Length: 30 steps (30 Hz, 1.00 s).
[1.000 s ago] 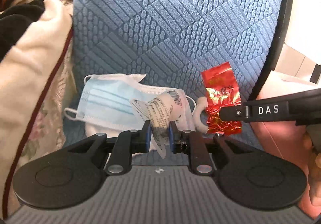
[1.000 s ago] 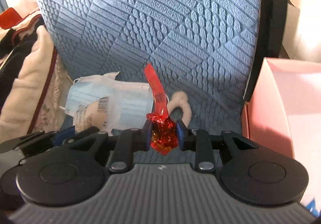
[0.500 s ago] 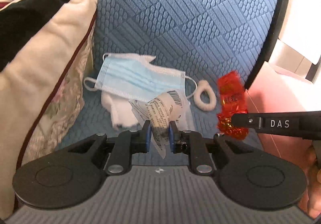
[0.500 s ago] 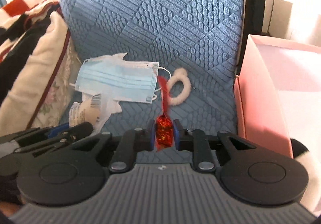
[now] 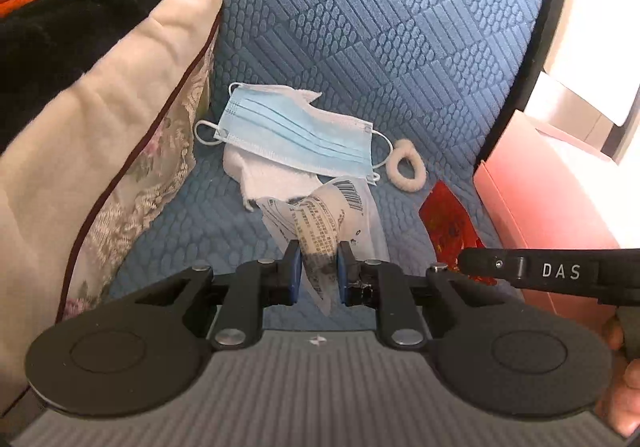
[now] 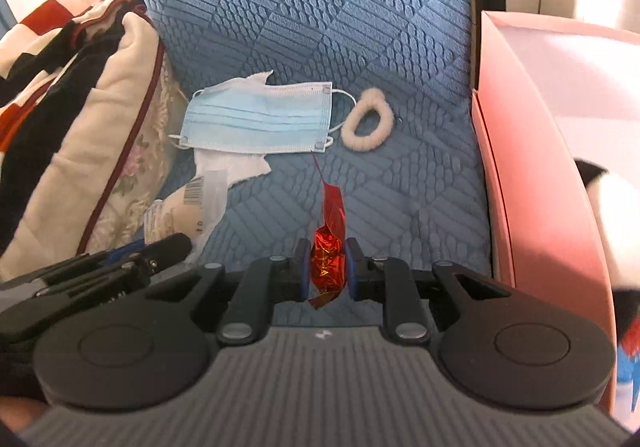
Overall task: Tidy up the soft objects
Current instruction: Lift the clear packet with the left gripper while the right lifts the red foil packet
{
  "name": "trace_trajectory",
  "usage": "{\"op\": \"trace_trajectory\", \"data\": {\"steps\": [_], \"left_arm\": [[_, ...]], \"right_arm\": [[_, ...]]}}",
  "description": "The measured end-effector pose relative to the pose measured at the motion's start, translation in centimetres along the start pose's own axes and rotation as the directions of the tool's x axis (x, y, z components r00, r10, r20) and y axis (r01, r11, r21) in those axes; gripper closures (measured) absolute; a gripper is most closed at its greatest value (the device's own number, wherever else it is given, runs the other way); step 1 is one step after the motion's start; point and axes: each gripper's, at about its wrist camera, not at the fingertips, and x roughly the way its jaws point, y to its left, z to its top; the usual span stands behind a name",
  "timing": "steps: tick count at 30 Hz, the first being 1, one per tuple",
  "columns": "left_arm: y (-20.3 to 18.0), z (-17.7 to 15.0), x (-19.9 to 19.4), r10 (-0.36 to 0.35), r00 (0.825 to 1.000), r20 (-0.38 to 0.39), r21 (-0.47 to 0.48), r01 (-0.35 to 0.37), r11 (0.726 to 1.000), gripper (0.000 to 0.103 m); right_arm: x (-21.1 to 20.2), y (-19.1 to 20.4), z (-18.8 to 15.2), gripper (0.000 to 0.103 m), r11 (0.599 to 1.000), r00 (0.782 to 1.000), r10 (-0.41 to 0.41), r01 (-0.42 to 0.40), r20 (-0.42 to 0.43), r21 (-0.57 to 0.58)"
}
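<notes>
While clamped: red packet (image 6: 329, 261) in right gripper (image 6: 328, 267) | wrapper (image 5: 320, 243) in left gripper (image 5: 319, 271)

one face mask (image 5: 296, 139), one hair tie (image 5: 406, 171), two packets (image 5: 320, 231), one pink box (image 6: 532, 151)

Pale blue mask (image 6: 256, 119) lies on blue quilted cushion (image 6: 320, 7).

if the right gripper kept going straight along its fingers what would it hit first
Probably the bare blue textured cushion just ahead of the right gripper, which is shut on the red foil packet. The face mask and the white hair tie lie farther along that line, though depth is hard to judge.
</notes>
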Motion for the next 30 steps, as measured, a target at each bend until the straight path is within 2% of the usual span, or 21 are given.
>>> {"op": "trace_trajectory", "data": {"steps": [22, 30], "left_arm": [[-0.4, -3.5, -3.5, 0.009, 0.999, -0.039, -0.003, -0.009, 1.000, 0.081], [-0.5, -3.4, -4.7, -0.007, 0.999, -0.045, -0.017, 0.006, 1.000, 0.081]], "right_arm": [[-3.4, -0.2, -4.8, 0.082, 0.999, 0.999, -0.035, 0.035, -0.041, -0.006], [-5.5, -0.8, -6.3, 0.082, 1.000, 0.999, -0.023, 0.023, -0.040, 0.016]]}}
